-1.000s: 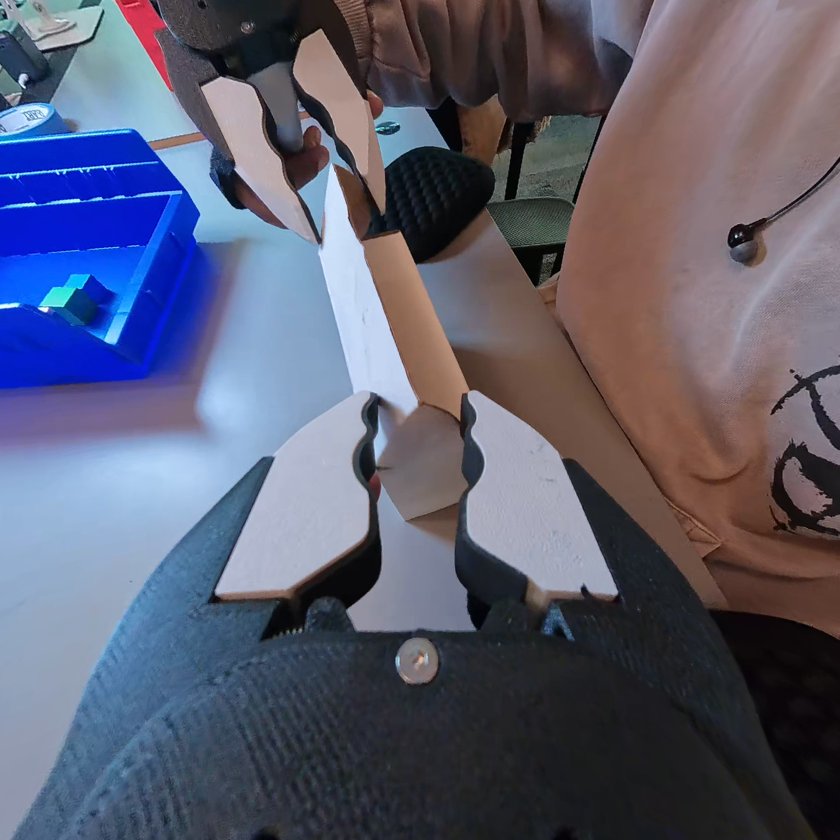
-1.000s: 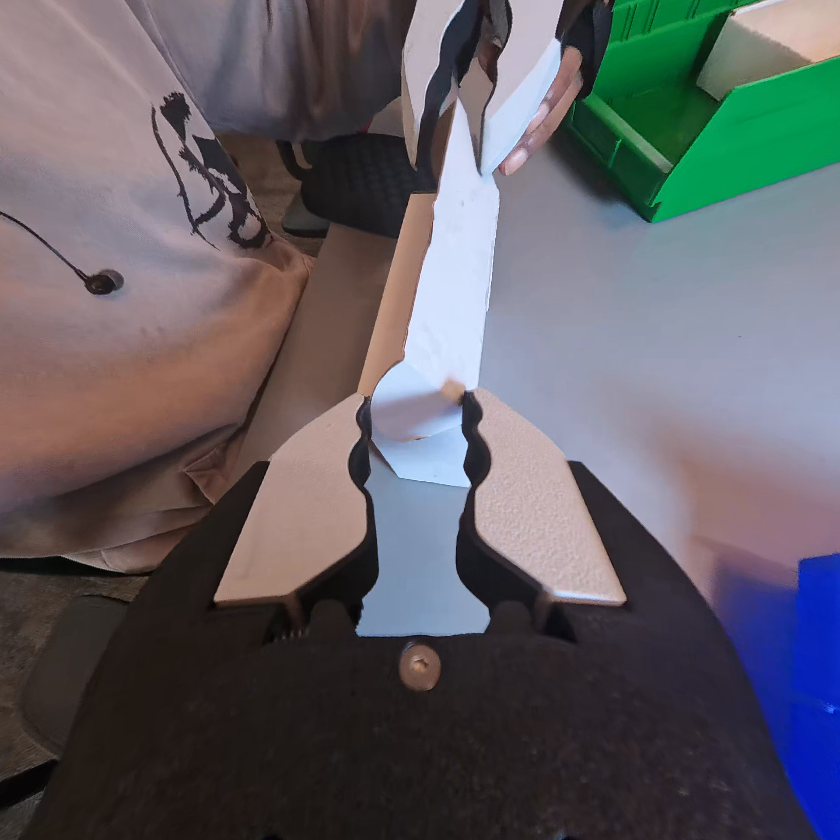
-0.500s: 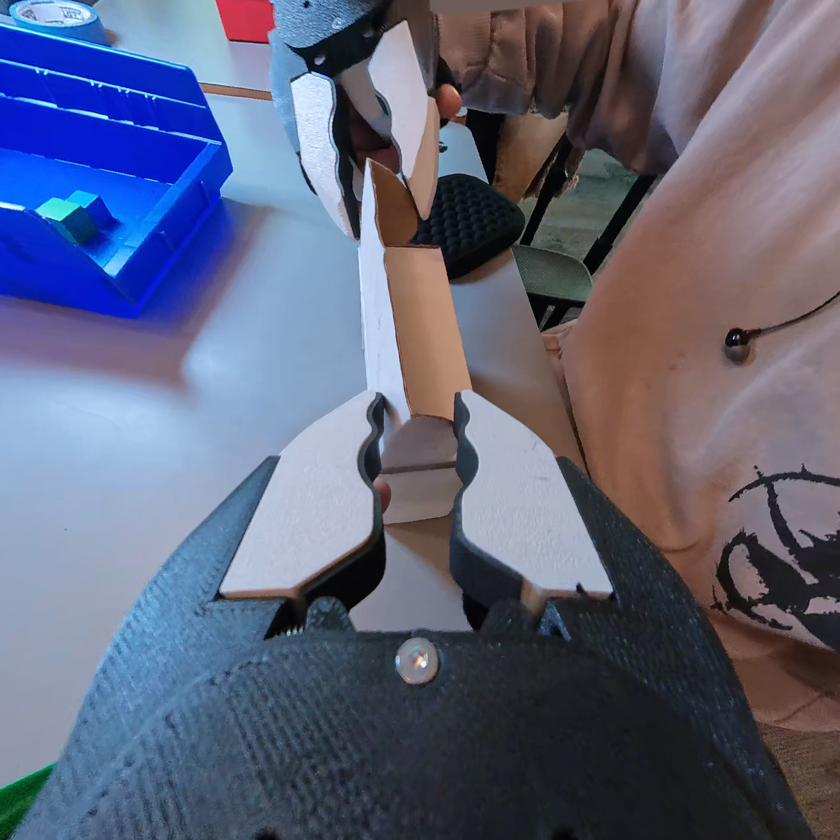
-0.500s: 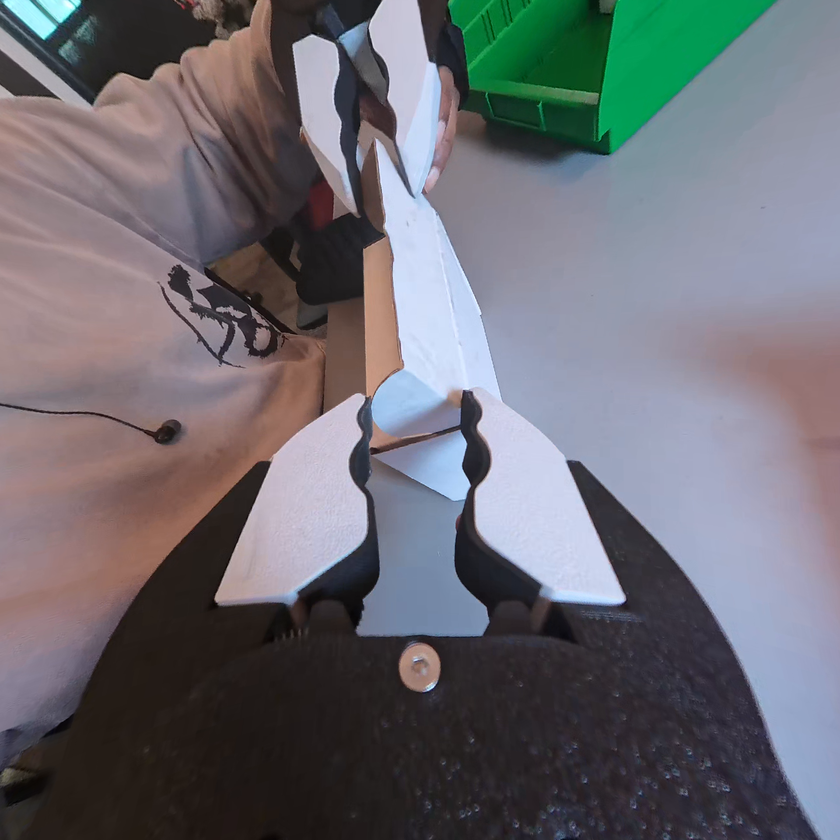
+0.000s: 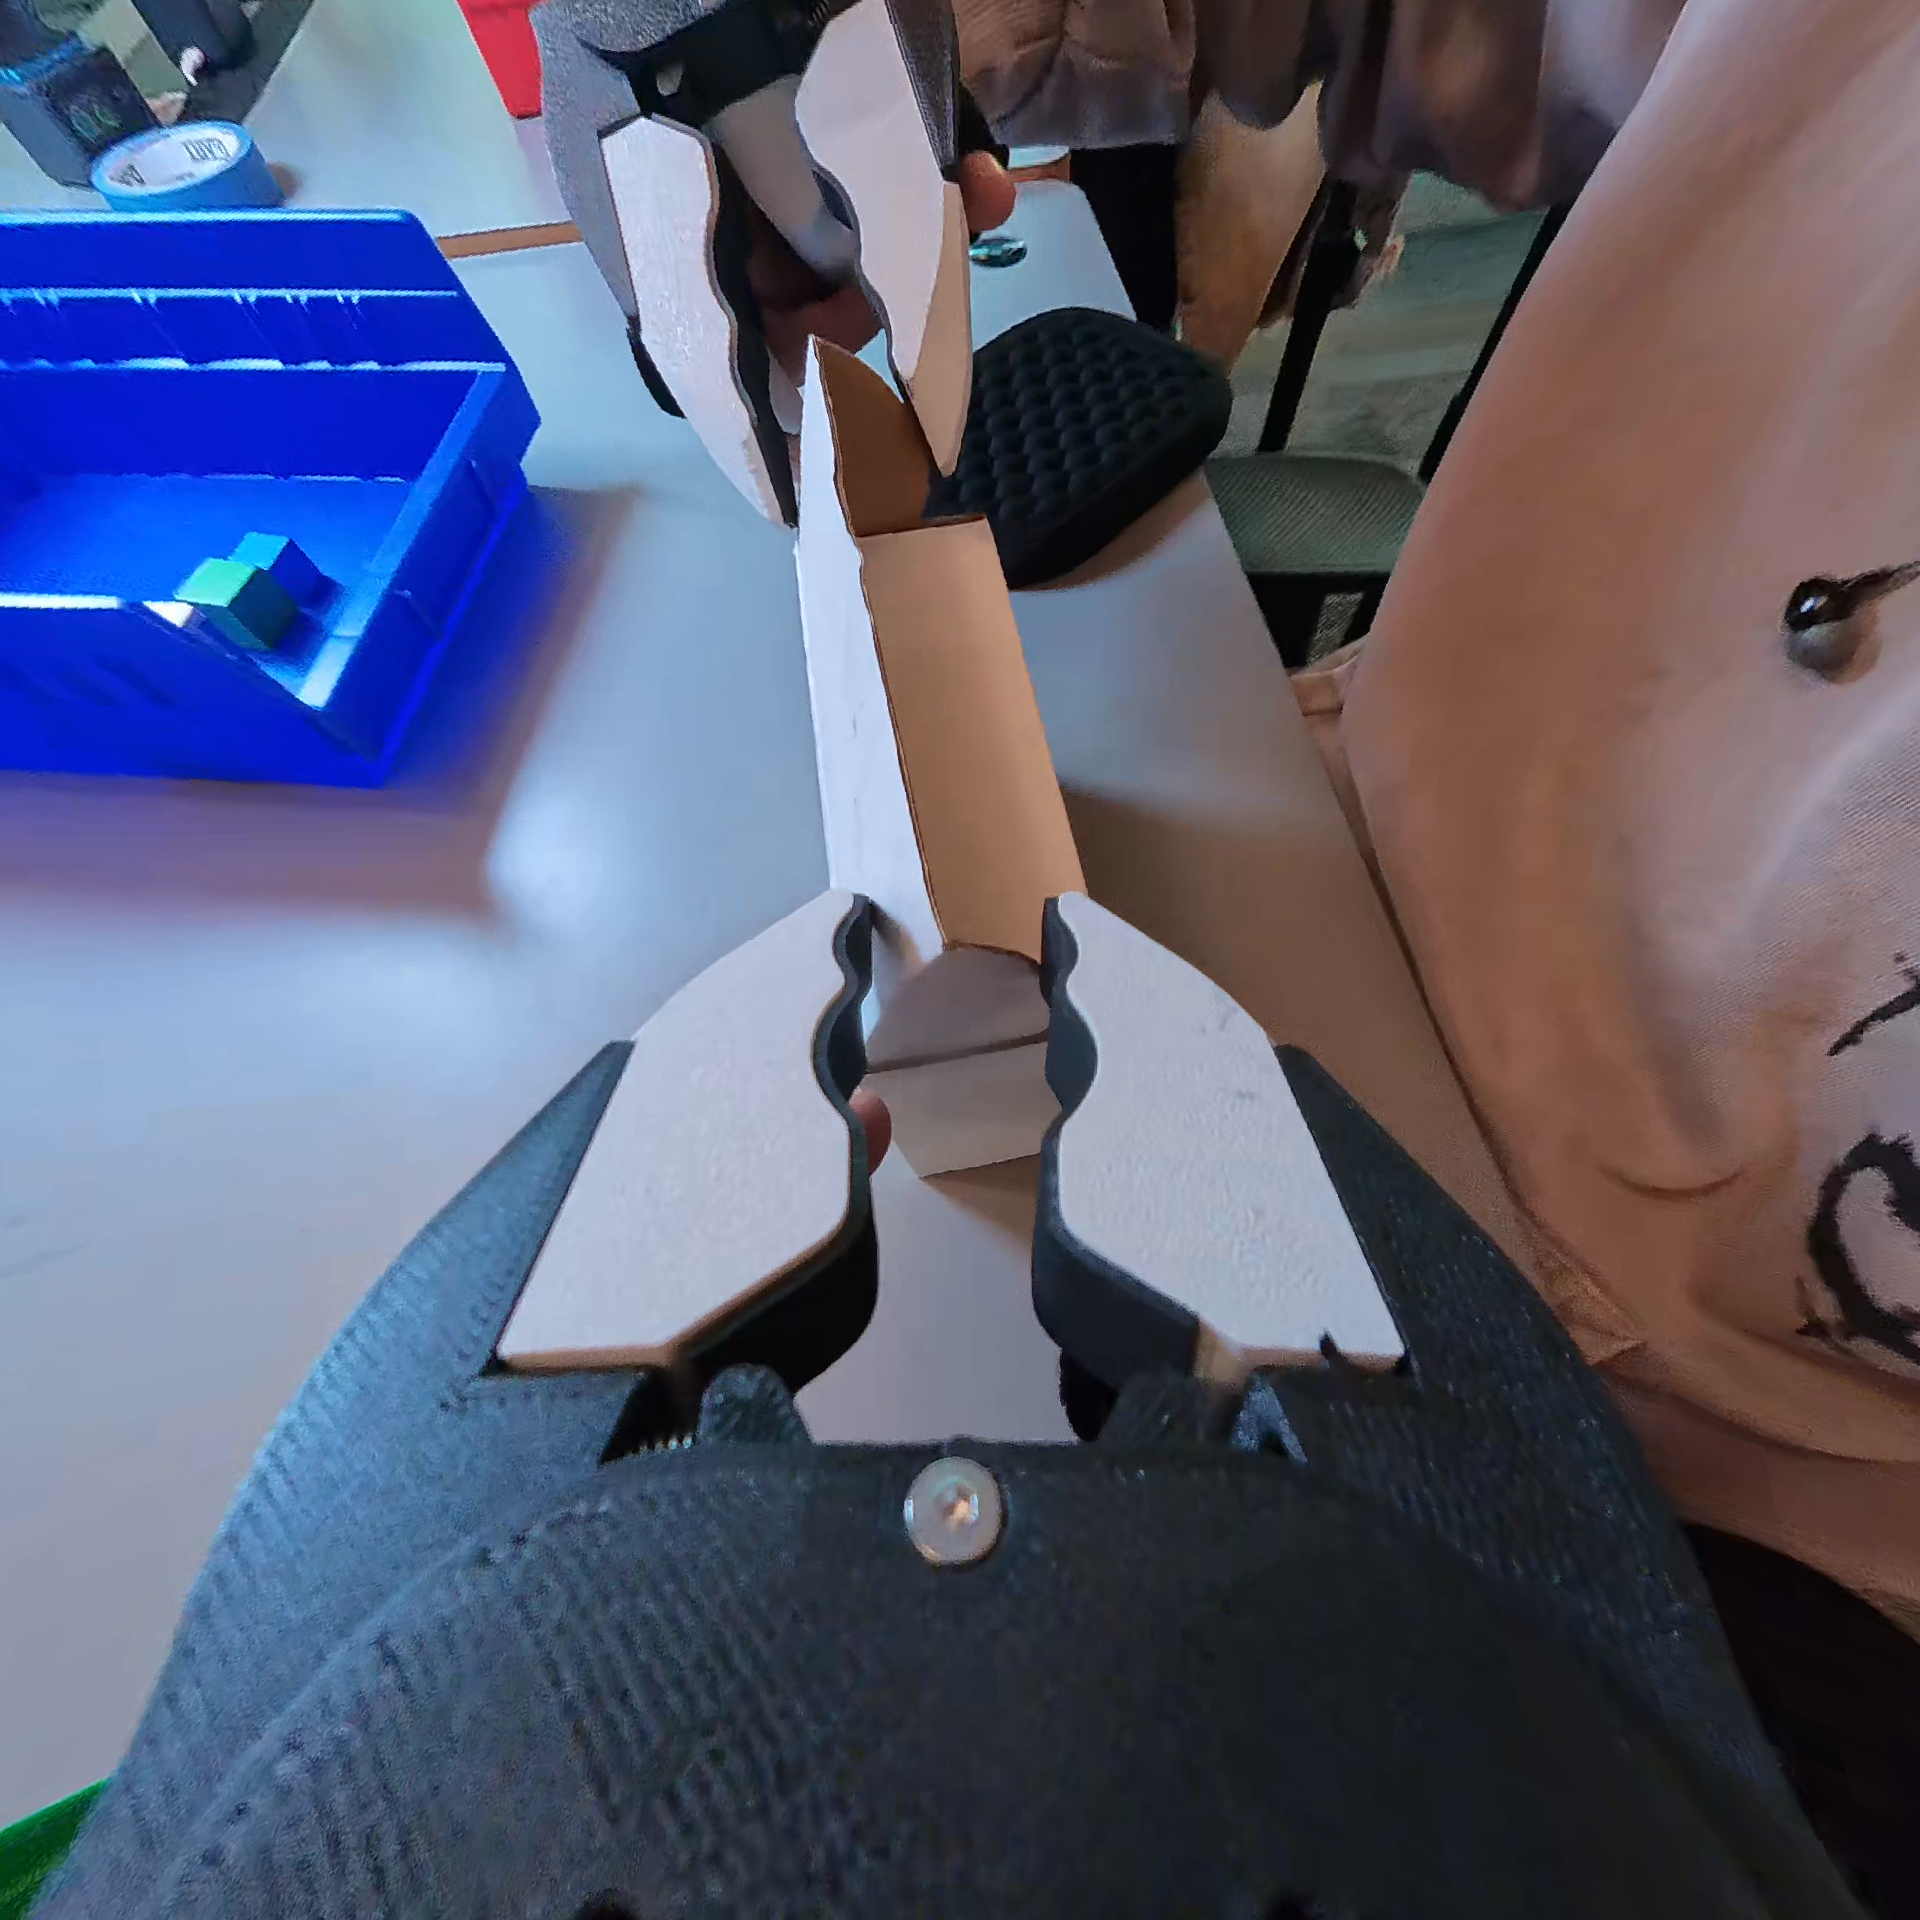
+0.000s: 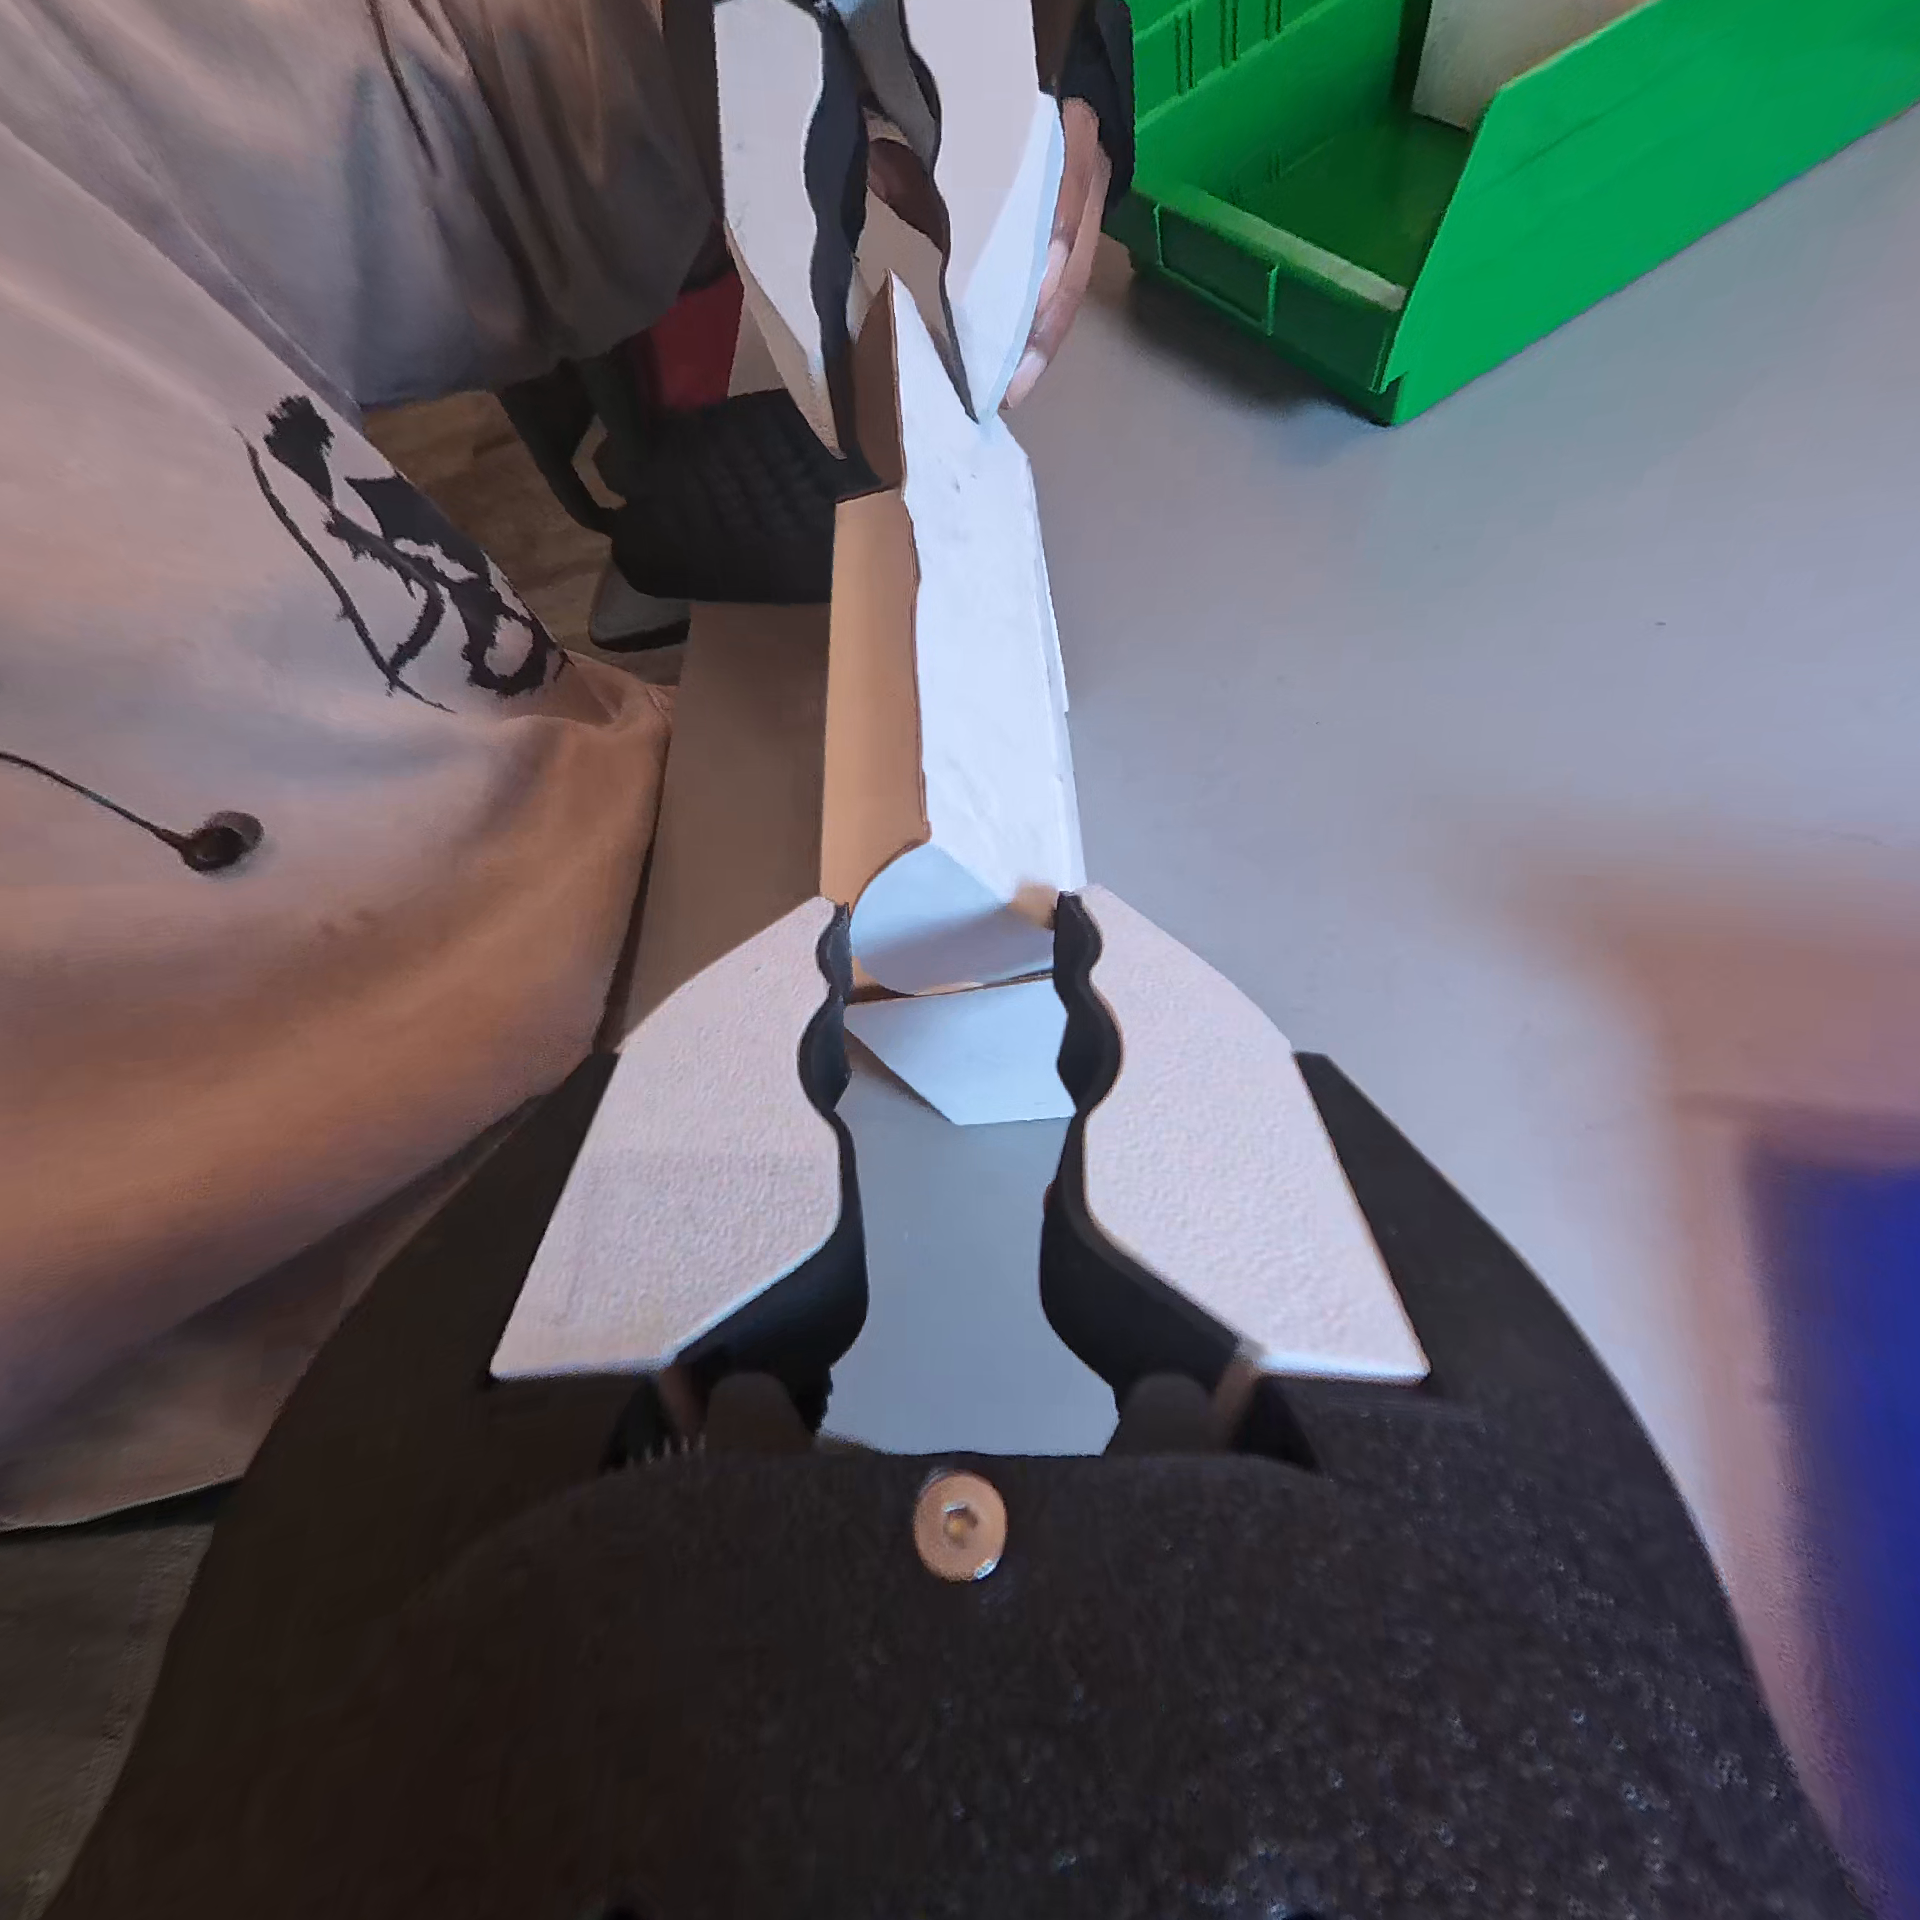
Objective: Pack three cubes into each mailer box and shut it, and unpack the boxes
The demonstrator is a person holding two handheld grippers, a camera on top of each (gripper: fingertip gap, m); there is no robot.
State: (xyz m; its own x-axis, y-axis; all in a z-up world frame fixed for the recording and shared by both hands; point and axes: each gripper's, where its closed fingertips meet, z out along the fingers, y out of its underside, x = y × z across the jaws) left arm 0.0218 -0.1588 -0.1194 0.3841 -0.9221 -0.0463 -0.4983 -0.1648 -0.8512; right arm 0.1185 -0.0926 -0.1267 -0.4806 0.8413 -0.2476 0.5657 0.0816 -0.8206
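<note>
Blue tape roll; perhaps a chair's black armrest.

Matt white-faced cardboard mailer box; glossy blue plastic bin.

My left gripper has white fingers with black wavy inner edges on a black woven-textured body; my right gripper looks the same. The mailer box is white outside and plain brown inside. The counter is pale grey. One bin is bright blue, holding a green cube and a teal cube; another bin is vivid green. My shirt is pale pink with black brush-like marks.
</note>
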